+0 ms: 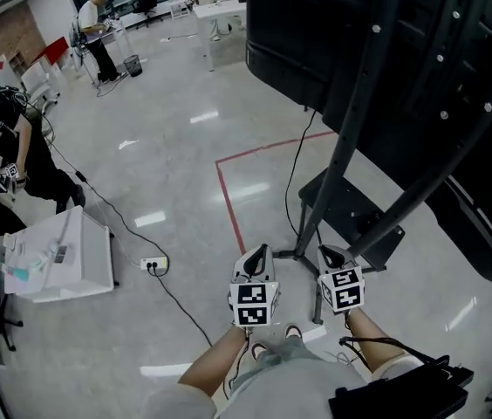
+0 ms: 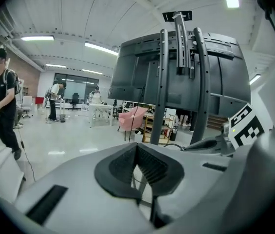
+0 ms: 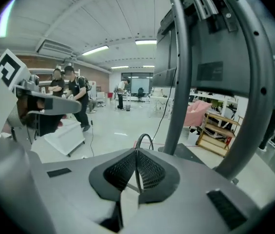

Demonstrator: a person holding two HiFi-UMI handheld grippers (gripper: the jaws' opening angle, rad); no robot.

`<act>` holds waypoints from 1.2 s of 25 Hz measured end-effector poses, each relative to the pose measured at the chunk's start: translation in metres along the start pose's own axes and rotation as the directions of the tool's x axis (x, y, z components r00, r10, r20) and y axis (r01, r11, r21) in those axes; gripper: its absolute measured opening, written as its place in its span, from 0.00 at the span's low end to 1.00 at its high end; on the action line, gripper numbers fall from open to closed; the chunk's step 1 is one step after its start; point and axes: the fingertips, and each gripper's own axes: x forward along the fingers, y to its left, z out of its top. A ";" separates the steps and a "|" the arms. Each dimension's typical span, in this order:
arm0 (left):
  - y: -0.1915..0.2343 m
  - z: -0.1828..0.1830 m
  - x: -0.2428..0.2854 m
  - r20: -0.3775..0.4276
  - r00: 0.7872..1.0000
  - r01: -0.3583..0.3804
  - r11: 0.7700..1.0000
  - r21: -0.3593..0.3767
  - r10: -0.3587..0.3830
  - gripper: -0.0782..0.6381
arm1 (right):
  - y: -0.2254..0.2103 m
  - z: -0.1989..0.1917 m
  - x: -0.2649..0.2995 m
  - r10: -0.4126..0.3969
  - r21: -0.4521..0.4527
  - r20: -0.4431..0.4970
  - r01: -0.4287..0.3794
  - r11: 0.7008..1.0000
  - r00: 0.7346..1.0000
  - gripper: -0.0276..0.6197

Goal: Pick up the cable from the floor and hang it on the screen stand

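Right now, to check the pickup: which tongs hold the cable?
The right tongs: a black cable loop sticks up from between their closed tips. The left tongs are closed on nothing visible.

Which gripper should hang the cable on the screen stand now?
Right, probably. The right gripper is shut on the cable, its loop poking up past the jaws, and a screen stand post rises just ahead. The left gripper is shut too, with no cable showing in it.
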 end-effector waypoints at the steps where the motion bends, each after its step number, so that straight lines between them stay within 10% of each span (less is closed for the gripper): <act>1: -0.007 0.007 0.001 0.002 1.000 0.017 1.000 -0.004 -0.017 0.11 | -0.005 0.011 -0.010 0.002 -0.010 0.010 -0.002 1.000 1.000 0.09; 12: -0.122 0.139 0.017 0.099 0.943 0.306 0.946 0.103 -0.316 0.11 | -0.077 0.134 -0.130 -0.030 -0.042 0.135 0.036 0.998 0.990 0.09; 30: -0.258 0.316 -0.014 0.264 0.822 0.439 0.857 0.270 -0.505 0.11 | -0.148 0.316 -0.291 -0.166 -0.096 0.363 0.214 0.972 0.917 0.09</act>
